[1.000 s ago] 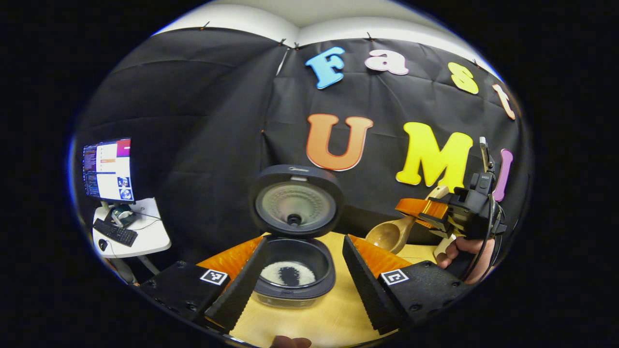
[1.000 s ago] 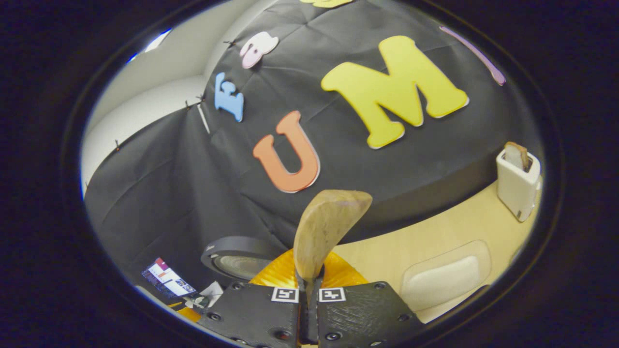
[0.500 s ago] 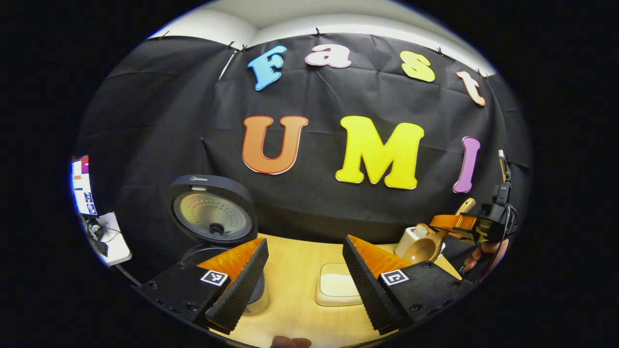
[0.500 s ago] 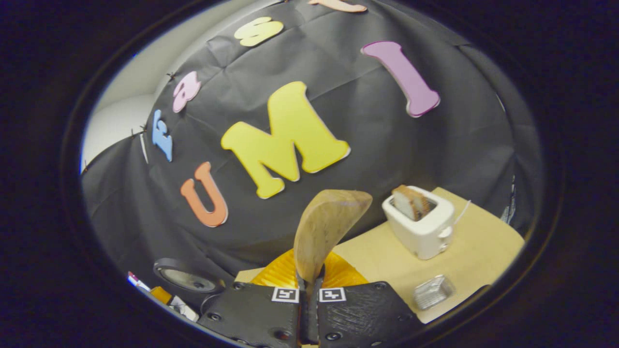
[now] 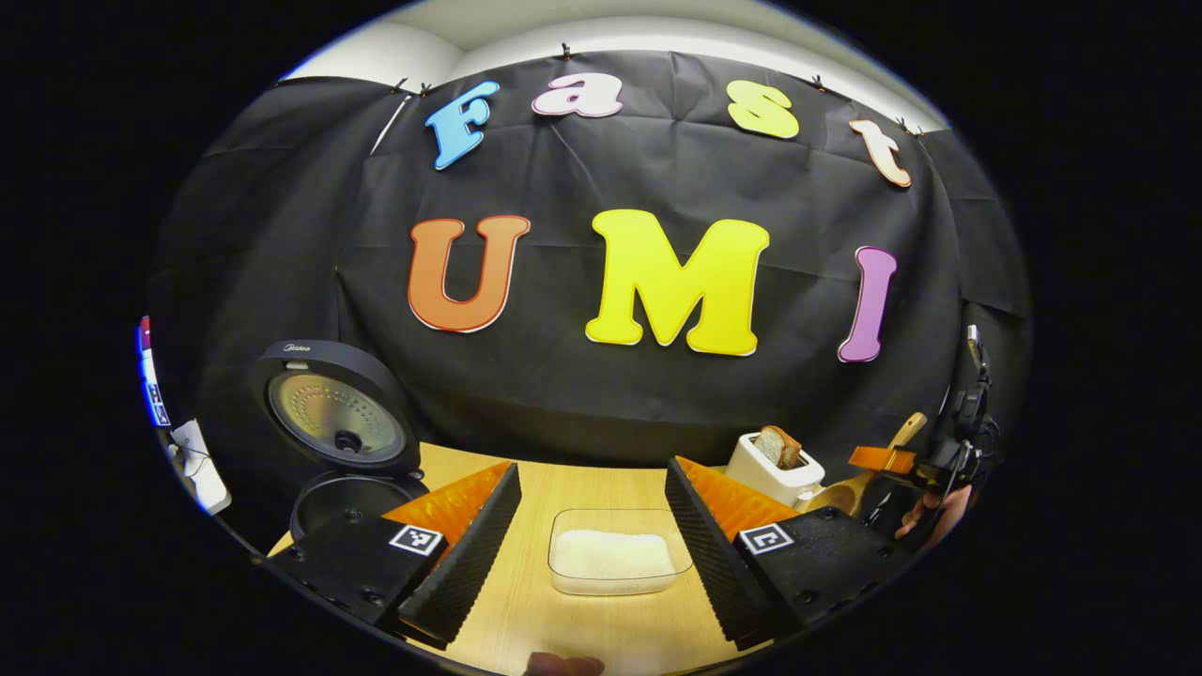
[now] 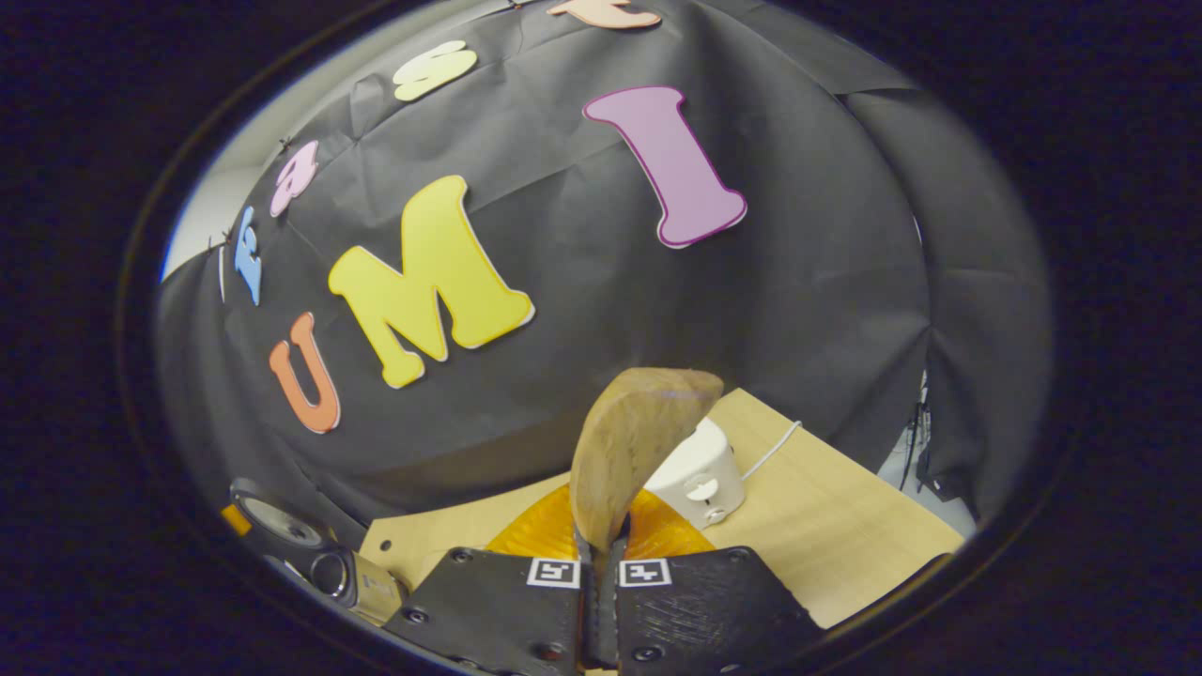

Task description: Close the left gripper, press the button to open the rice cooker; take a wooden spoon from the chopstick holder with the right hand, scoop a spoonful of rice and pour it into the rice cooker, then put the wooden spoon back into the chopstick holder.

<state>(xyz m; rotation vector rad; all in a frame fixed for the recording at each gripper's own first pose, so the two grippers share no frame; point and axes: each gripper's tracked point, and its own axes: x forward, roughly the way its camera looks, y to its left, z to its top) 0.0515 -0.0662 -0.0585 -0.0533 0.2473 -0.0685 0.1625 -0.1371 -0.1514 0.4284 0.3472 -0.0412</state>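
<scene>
My right gripper (image 6: 601,556) is shut on the handle of the wooden spoon (image 6: 637,449), whose bowl stands up just in front of the camera. In the left gripper view, that gripper (image 5: 880,460) and the spoon (image 5: 906,430) are at the far right beside a hand. The left gripper (image 5: 592,469) is open above the table, framing a clear tray of white rice (image 5: 615,559). At the left stands the black rice cooker (image 5: 333,418) with its lid raised and its pot (image 5: 346,502) exposed. The cooker (image 6: 282,524) also lies low at the left in the right gripper view.
A white toaster (image 5: 775,465) holding a slice of bread stands at the back right of the wooden table (image 5: 573,483). In the right gripper view the toaster (image 6: 700,469) sits just behind the spoon, its cord trailing right toward the table edge (image 6: 873,573).
The left gripper view has swung right, from the cooker to the rice tray. The right gripper has carried the spoon rightward, from near the cooker to over the toaster.
</scene>
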